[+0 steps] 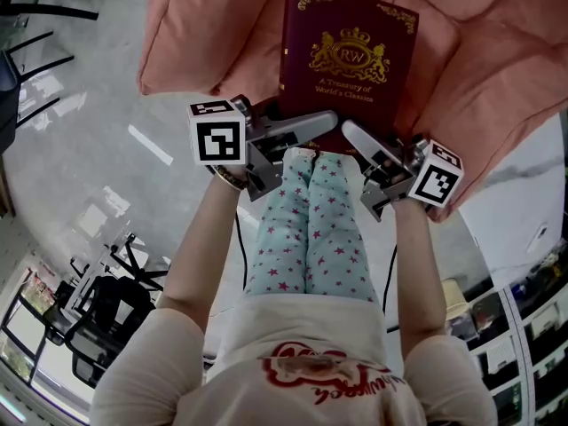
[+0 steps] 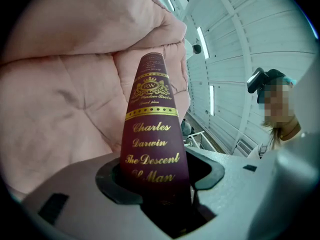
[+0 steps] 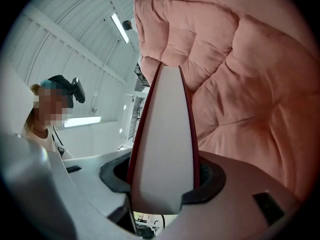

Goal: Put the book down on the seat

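A maroon book [image 1: 348,53] with a gold crest on its cover hangs flat over the pink cushioned seat [image 1: 479,69]; whether it touches the cushion I cannot tell. My left gripper [image 1: 324,122] is shut on the book's near left corner, and my right gripper [image 1: 353,133] is shut on its near right corner. In the left gripper view the gold-lettered spine of the book [image 2: 154,134] fills the gap of the left gripper [image 2: 157,181]. In the right gripper view the white page edge of the book [image 3: 164,134] sits clamped in the right gripper [image 3: 162,186]. Pink seat [image 2: 55,99] padding lies behind the book.
My legs in star-print trousers [image 1: 311,229] stand just before the seat. Glossy grey floor [image 1: 80,105] spreads to the left, with black chairs [image 1: 98,313] at the lower left. Shelving [image 1: 524,318] runs along the lower right.
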Demonstrator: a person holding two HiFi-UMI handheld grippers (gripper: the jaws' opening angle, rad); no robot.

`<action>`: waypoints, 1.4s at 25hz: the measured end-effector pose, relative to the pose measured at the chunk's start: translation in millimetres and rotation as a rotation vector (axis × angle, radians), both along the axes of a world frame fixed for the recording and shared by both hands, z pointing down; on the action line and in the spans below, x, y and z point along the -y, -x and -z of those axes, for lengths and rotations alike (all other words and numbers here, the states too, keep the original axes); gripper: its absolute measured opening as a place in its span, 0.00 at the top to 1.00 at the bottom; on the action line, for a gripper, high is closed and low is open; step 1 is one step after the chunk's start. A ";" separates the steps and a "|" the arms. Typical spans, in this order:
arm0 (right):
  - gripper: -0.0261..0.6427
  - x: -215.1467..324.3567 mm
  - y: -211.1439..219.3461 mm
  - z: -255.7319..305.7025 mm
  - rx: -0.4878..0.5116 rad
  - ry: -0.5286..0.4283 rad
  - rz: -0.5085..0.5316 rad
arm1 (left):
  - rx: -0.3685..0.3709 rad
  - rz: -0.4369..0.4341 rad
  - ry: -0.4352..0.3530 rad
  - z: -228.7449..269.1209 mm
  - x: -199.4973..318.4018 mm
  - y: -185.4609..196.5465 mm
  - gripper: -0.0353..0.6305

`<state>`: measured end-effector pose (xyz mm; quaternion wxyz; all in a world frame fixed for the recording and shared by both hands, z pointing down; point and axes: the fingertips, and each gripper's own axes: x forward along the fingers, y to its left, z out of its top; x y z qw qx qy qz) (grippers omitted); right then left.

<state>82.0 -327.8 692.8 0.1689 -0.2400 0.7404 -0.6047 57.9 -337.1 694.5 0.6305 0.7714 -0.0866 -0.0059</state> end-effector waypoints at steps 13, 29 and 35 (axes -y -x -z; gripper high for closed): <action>0.63 1.3 4.9 -43.4 -0.026 0.058 -0.002 | -0.004 0.005 0.058 -44.5 1.2 5.1 0.58; 0.60 1.6 14.1 -83.6 -0.060 0.110 0.027 | 0.011 0.047 0.133 -85.9 -0.8 16.0 0.58; 0.59 -0.6 13.4 -93.8 -0.074 0.119 0.035 | 0.008 0.059 0.119 -94.3 -2.9 15.8 0.58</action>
